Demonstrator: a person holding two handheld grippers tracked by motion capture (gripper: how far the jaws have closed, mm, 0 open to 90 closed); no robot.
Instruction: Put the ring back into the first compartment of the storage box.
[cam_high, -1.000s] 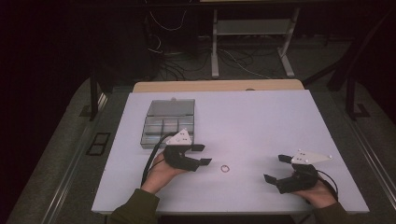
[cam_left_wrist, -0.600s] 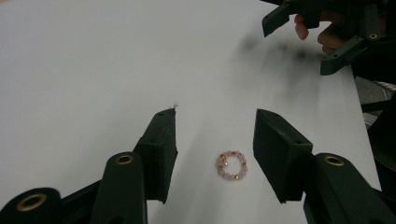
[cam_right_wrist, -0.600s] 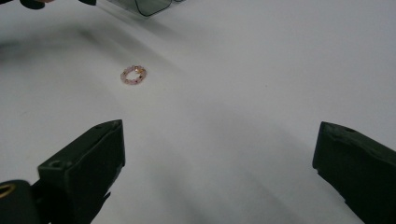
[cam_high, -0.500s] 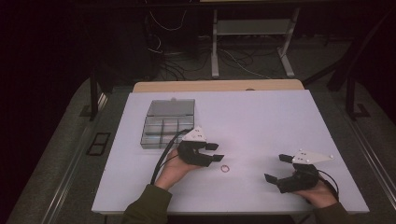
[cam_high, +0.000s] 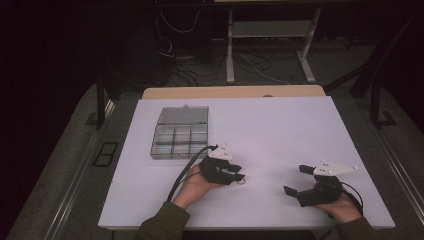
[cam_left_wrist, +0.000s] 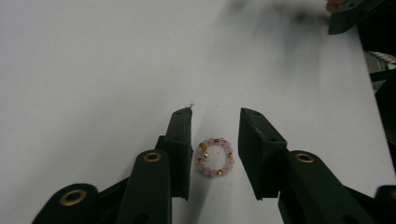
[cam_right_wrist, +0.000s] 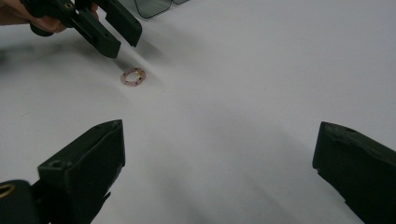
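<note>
White table (cam_high: 280, 130), bead ring (cam_left_wrist: 215, 157) flat between left gripper (cam_left_wrist: 215, 140) jaws, closing, not yet touching.

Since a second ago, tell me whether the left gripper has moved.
Yes. The left gripper slid right, away from the box, to straddle the bead ring, jaws closing.

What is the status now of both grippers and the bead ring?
Left gripper jaws just closing around bead ring, pads not yet touching. Right gripper open, holding nothing. Ring flat on table, nothing in the way.
</note>
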